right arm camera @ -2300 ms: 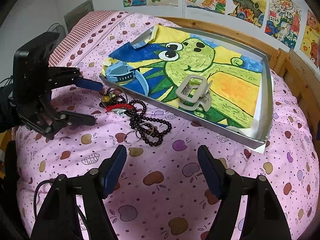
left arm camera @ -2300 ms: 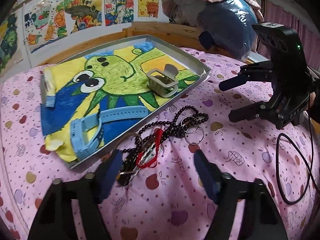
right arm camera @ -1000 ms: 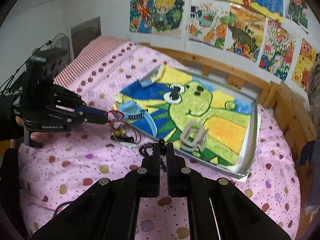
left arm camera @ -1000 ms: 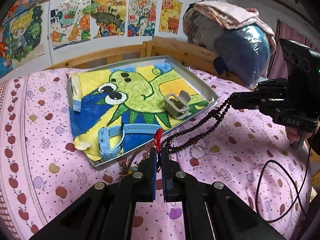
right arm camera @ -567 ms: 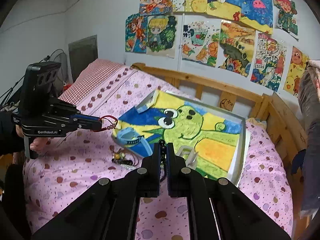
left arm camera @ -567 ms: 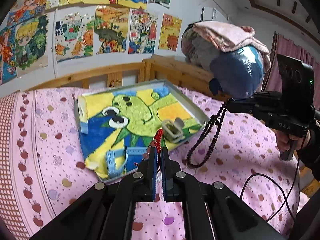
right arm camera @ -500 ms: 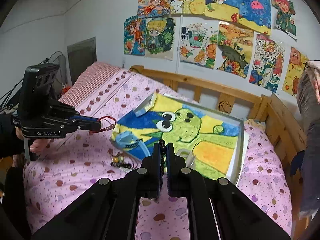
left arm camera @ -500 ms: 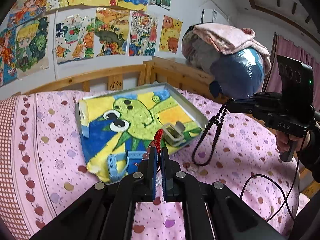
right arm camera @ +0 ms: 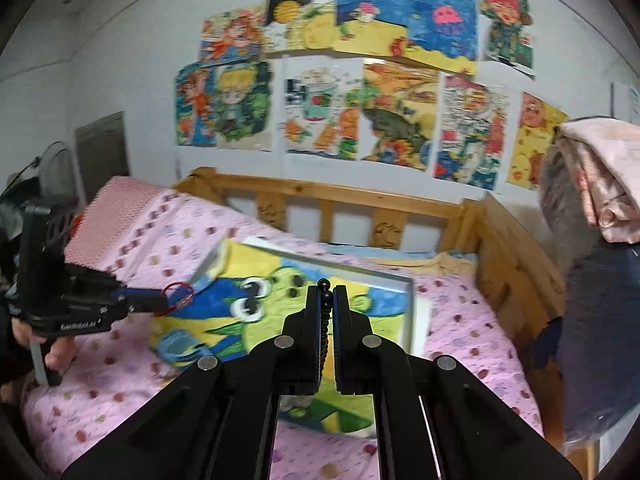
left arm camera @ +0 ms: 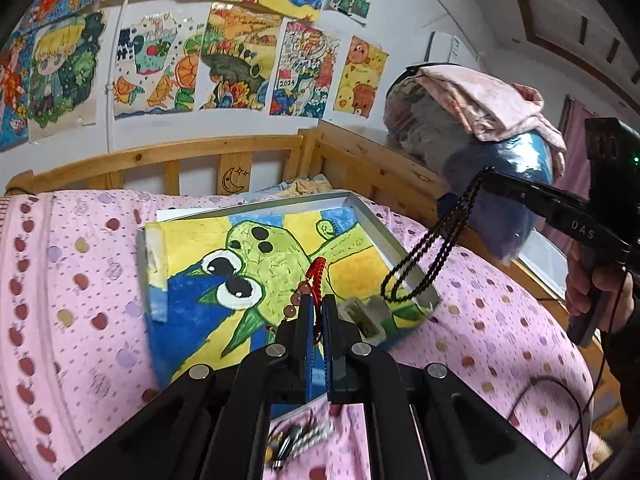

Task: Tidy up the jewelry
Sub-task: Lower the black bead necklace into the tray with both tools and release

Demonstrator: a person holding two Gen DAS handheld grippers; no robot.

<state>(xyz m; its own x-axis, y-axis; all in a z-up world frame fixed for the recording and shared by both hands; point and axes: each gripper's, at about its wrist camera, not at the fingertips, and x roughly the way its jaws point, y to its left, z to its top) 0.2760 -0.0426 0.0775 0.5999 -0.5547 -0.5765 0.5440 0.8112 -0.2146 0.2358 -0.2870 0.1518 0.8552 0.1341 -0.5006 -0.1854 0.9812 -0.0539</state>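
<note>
Progress: partway, by my read. Your left gripper (left arm camera: 316, 304) is pinched tight on the red cord bracelet (left arm camera: 316, 276), w/ brownish beads hanging at its 9 o'clock side. It's lifted clear of the bed, over the tray (left arm camera: 400, 240). Your right gripper (right arm camera: 327, 300) is clamped narrow on the black bead necklace (left arm camera: 424, 256); in the left view the strand dangles in long loops from its tip, low end over the tray's 3 o'clock rim, not resting on anything I can see.

Already in the tray: a grey hair claw clip (left arm camera: 366, 316) near the 5 o'clock corner, and a light blue watch (right arm camera: 176, 344) toward 7 o'clock in the right view (blurred).

Left to do, judging from this: both held pieces aren't set down yet. Also a small pile of leftover bits (left arm camera: 296, 438) sits on the bedsheet (left arm camera: 80, 280) at 6 o'clock, under your left gripper, outside the tray. Looks like metal and cord ends; too blurred to say more.

Materials/shapes:
- Necklace: small round glossy dark beads, limp, will swing and tangle.
- Bracelet: braided red cord, soft loop.
- Tray: thin grey metal, shallow upright walls, rectangular, lined w/ a painted paper sheet (green cartoon creature, yellow/blue ground).
- Clip: rigid plastic, boxy.
- Sheet: soft pink fabric, dotted apple print, uneven surface, so the tray sits slightly tilted.
</note>
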